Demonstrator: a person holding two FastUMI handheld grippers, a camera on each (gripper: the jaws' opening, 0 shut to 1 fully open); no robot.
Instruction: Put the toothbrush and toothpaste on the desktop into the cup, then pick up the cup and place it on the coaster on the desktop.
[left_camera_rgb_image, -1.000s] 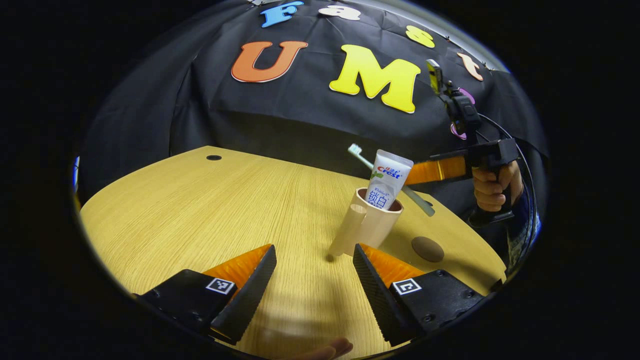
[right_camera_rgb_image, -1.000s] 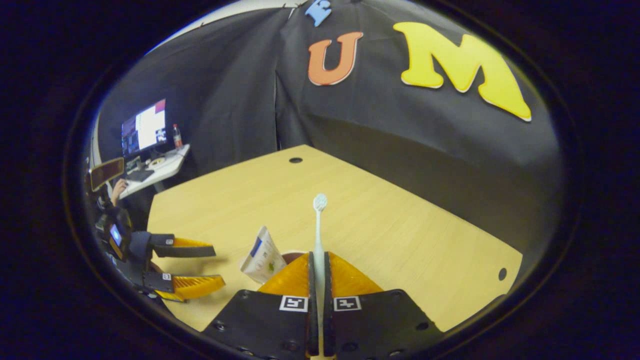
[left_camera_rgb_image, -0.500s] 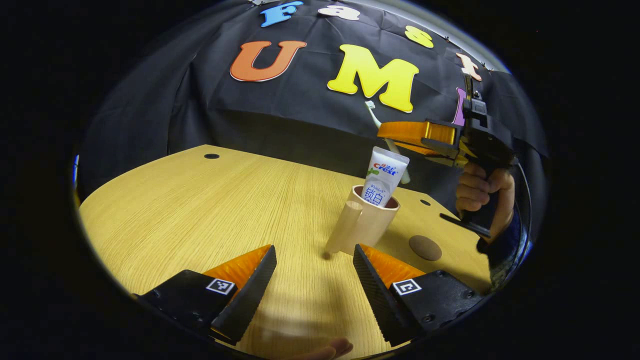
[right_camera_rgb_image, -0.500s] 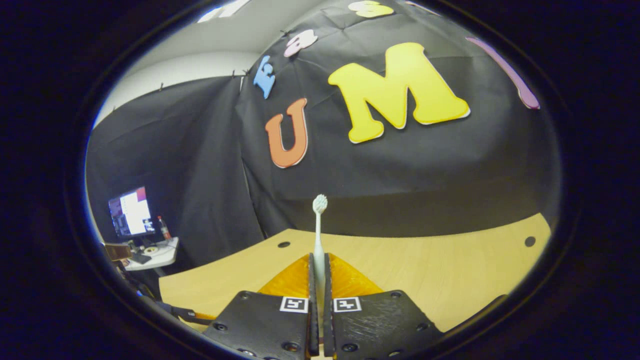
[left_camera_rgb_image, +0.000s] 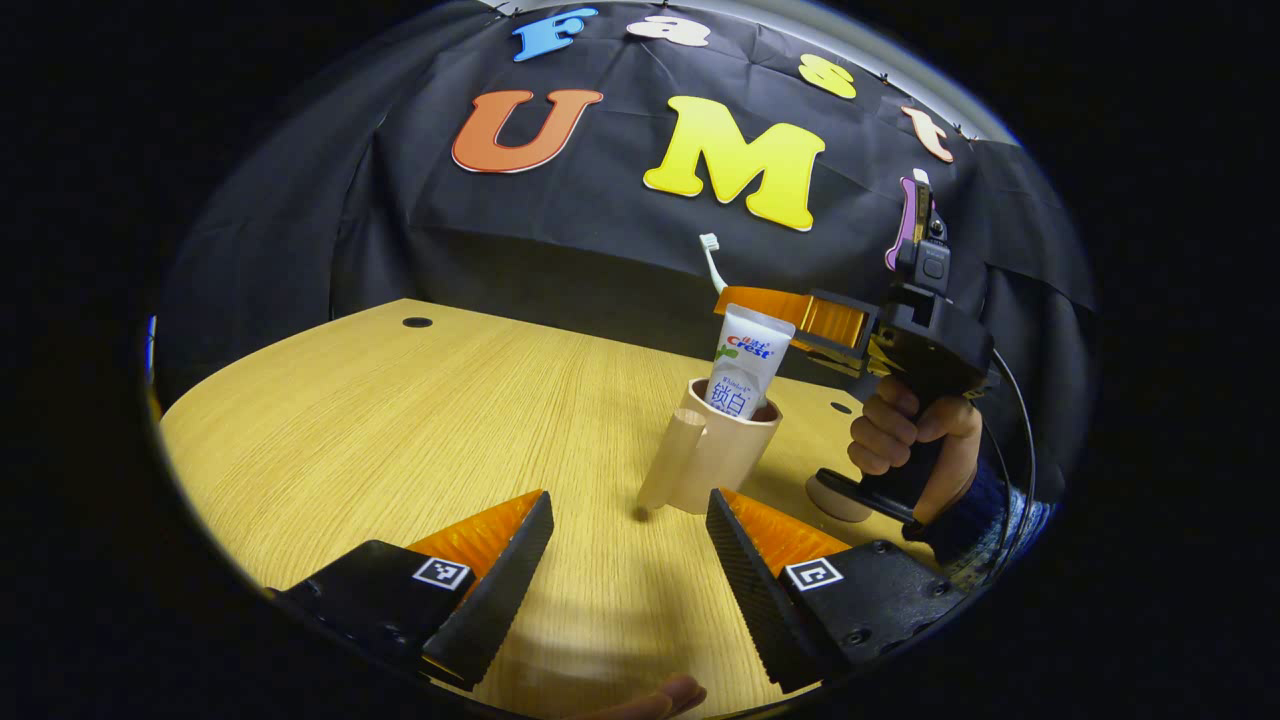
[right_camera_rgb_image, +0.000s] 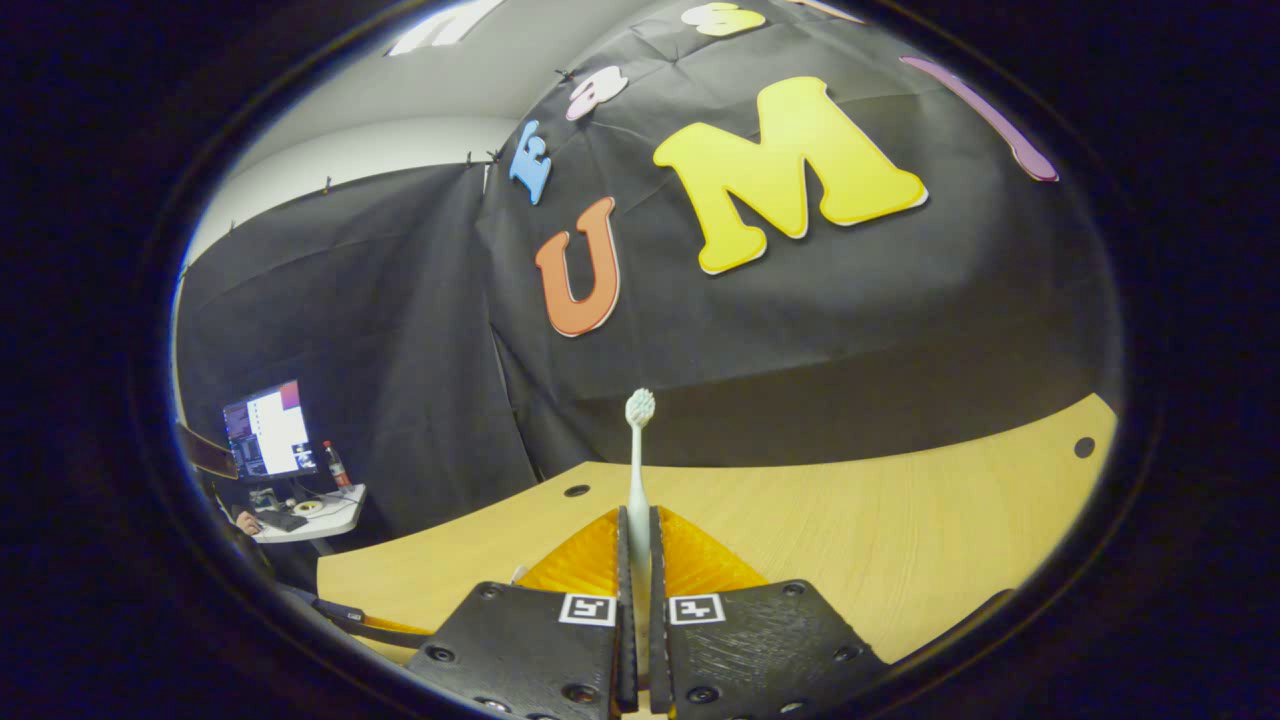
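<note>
desk: bare wood grain, a cable hole near its far left corner
left gripper: spread wide
right gripper: clamped on toothbrush

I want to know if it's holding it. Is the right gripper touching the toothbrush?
Touching. In the right gripper view, the right gripper has both fingers pressed against the toothbrush handle.

1. A pale wood-grain desktop with small round dark cable holes.
2. Far beyond its left edge, a small white side table.
3. On that table, a lit monitor and a red-capped bottle.
</note>
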